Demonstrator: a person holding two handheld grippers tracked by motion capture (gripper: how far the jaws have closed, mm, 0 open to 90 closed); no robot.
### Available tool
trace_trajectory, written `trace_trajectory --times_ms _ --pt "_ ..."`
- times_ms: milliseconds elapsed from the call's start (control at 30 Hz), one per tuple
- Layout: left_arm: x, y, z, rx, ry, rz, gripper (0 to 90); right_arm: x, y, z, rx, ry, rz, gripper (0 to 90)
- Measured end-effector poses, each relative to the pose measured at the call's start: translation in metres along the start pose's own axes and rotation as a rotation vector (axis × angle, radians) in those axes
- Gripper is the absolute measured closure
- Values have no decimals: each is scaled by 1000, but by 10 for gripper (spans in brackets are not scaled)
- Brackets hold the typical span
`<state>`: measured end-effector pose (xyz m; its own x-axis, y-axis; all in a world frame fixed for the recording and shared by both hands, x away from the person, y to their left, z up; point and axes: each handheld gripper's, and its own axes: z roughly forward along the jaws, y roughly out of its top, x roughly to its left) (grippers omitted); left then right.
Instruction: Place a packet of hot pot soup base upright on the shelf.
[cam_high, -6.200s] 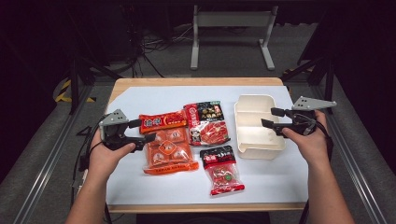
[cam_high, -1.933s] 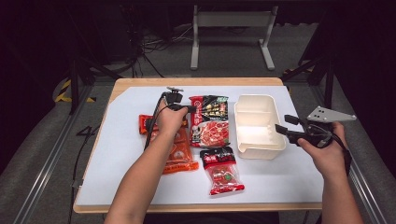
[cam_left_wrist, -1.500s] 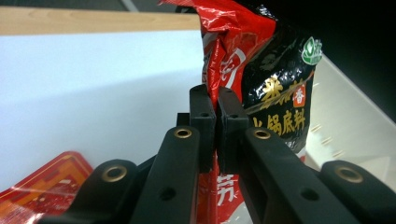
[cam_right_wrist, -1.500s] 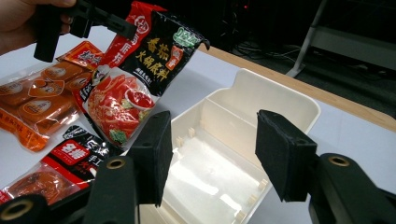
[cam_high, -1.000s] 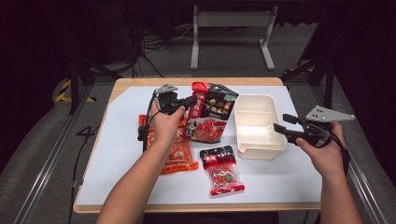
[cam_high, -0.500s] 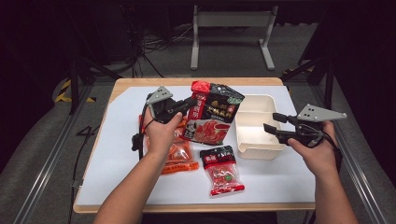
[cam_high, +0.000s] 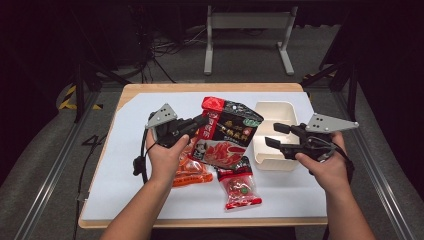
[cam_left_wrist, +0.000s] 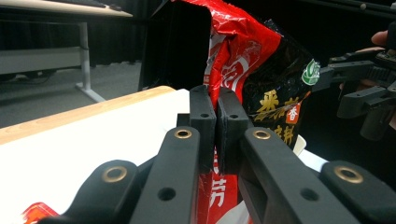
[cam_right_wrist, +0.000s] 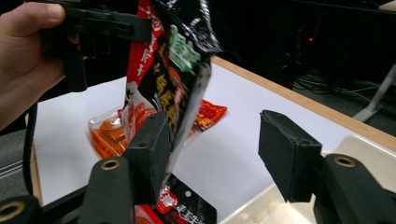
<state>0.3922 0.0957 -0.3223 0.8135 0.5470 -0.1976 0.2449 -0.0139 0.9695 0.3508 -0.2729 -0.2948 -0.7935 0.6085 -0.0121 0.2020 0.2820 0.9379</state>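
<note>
Holding the black-and-red seasoning pouch (cam_high: 226, 135) by its left edge, the left gripper (cam_high: 201, 121) has its jaws clamped tight on it, lifting it clear of the white surface (cam_high: 125, 165) (orange packet (cam_high: 192, 170) and small red sachet (cam_high: 239, 186) lie underneath). Cream tray (cam_high: 280, 112) sits just right. Right gripper (cam_high: 272, 135) hovers over the tray, jaws wide apart, holding nothing.

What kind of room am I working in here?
Probably a lab or recording studio, not a kitchen: a white-topped wooden table stands among dark curtained surroundings, loose cables trail over grey carpet behind it, and metal rails run along both sides.
</note>
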Motion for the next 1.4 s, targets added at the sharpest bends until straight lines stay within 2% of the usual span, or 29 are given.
trace_trajectory --times_ms 100,333,500,833,900,1000,1167,1300,1400 --pt "-2 0 -2 3 7 15 874 6 2 6 8 16 -5 424" --pt "-7 -1 -6 -15 2 11 874 9 4 17 -1 18 13 400" --pt "-15 -2 -4 -14 -19 11 874 13 3 30 -18 54 52 401" --pt "-21 -5 0 -5 -41 10 873 14 2 41 -22 68 108 451" --pt "-22 -5 1 -7 -46 9 872 14 2 43 -34 59 110 452" --pt "-25 -6 2 -4 -50 16 872 16 2 46 -18 68 106 454" --pt "-29 -7 5 9 -65 20 872 19 1 50 18 84 137 534" --pt "-31 -6 6 12 -71 22 869 20 2 47 41 95 141 658" --pt "-32 -6 6 15 -72 22 865 19 3 46 48 112 150 709"
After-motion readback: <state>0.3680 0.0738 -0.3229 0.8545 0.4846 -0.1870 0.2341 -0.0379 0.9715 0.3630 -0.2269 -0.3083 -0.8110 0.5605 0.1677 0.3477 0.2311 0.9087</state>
